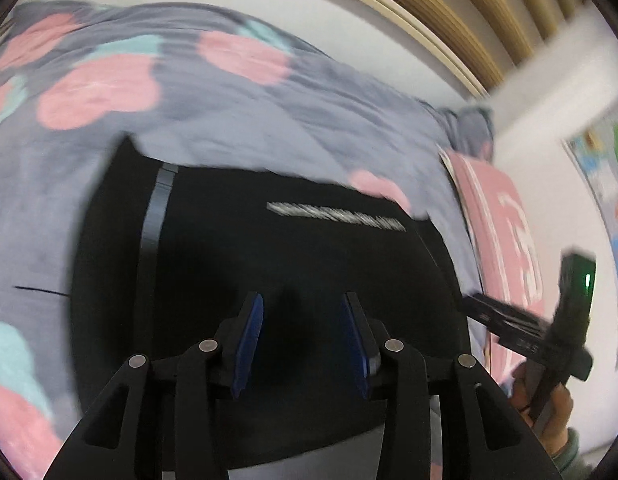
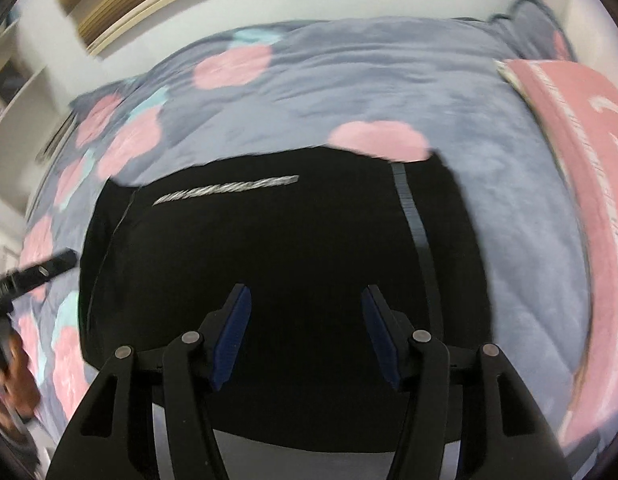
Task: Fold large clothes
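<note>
A large black garment (image 1: 269, 264) with a grey stripe and a band of white lettering lies flat on the bed; it also shows in the right wrist view (image 2: 277, 248). My left gripper (image 1: 303, 308) hovers over its near part, open and empty. My right gripper (image 2: 305, 300) hovers over the same garment, open and empty. The right gripper appears at the right edge of the left wrist view (image 1: 525, 324), beside the garment's right side. The left gripper shows at the left edge of the right wrist view (image 2: 33, 272). Both views are motion-blurred.
The bed is covered by a grey blanket (image 1: 229, 120) with pink and teal blotches, also in the right wrist view (image 2: 349, 80). A pink pillow (image 2: 581, 152) lies at the right, seen in the left wrist view too (image 1: 505, 232). A wall with wooden slats (image 1: 449, 12) stands behind.
</note>
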A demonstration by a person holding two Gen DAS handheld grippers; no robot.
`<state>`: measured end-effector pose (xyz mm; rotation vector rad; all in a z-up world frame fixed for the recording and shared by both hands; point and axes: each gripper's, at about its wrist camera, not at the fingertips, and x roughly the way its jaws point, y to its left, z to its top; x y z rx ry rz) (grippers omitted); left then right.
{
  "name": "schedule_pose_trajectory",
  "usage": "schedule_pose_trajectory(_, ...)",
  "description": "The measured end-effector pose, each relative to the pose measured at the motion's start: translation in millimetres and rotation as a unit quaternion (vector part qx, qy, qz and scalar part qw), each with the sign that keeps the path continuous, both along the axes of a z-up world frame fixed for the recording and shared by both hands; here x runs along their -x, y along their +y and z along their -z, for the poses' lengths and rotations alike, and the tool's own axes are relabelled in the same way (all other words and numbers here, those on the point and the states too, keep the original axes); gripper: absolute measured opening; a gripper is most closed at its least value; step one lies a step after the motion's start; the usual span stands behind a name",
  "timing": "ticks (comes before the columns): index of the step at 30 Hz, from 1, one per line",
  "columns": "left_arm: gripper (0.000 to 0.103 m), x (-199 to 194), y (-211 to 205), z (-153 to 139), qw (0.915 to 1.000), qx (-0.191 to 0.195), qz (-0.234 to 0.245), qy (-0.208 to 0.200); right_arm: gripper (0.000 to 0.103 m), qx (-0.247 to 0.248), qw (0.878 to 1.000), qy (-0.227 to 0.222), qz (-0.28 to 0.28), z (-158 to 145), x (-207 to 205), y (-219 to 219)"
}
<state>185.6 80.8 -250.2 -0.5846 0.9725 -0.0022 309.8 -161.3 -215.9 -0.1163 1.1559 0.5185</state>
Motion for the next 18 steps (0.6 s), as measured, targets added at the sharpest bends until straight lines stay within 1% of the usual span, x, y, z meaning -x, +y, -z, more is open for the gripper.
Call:
schedule_pose_trajectory(1,0.042,-2,-10,4,1.0,-0.003,0.001,0.0,0.06,-0.002,1.0,0.001,-0.006,4,3,8)
schedule_pose_trajectory(3,0.042,-10,-29,21,0.9999,0.001,0.005,0.013,0.06,0.016,1.0,-0.004,-0.024,23,4,25)
schedule_pose_trajectory(4,0.042,-13,-35,34,0.9996,0.004,0.008,0.026,0.06,0.031,0.999,-0.003,-0.026,35,2,30)
schedule_pose_trajectory(5,0.042,-19,-40,54,0.9985,0.005,0.007,0.053,0.06,0.052,0.998,0.006,-0.028,54,1,36)
schedule_pose_trajectory(7,0.042,-21,-44,79,0.9966,0.001,0.009,0.082,0.06,0.077,0.996,0.019,-0.036,81,2,40)
schedule_pose_trajectory(8,0.042,-24,-42,92,0.9955,0.008,0.007,0.095,0.061,0.084,0.996,0.022,-0.037,96,2,42)
schedule_pose_trajectory(10,0.042,-28,-31,107,0.9944,0.038,-0.009,0.098,0.062,0.078,0.996,0.016,-0.03,105,1,41)
schedule_pose_trajectory(11,0.042,-30,-29,109,0.9942,0.043,-0.011,0.098,0.062,0.075,0.997,0.017,-0.024,107,0,41)
schedule_pose_trajectory(13,0.042,-34,-31,106,0.9944,0.028,-0.003,0.102,0.063,0.07,0.997,0.024,-0.018,106,-3,40)
schedule_pose_trajectory(15,0.042,-34,-34,101,0.9946,0.017,0.003,0.103,0.063,0.066,0.997,0.035,-0.025,102,-5,39)
schedule_pose_trajectory(17,0.042,-32,-32,86,0.9951,0.021,0.002,0.097,0.063,0.051,0.997,0.045,-0.028,85,-10,37)
schedule_pose_trajectory(18,0.042,-31,-33,77,0.996,0.022,0.003,0.087,0.063,0.037,0.998,0.038,-0.028,75,-13,36)
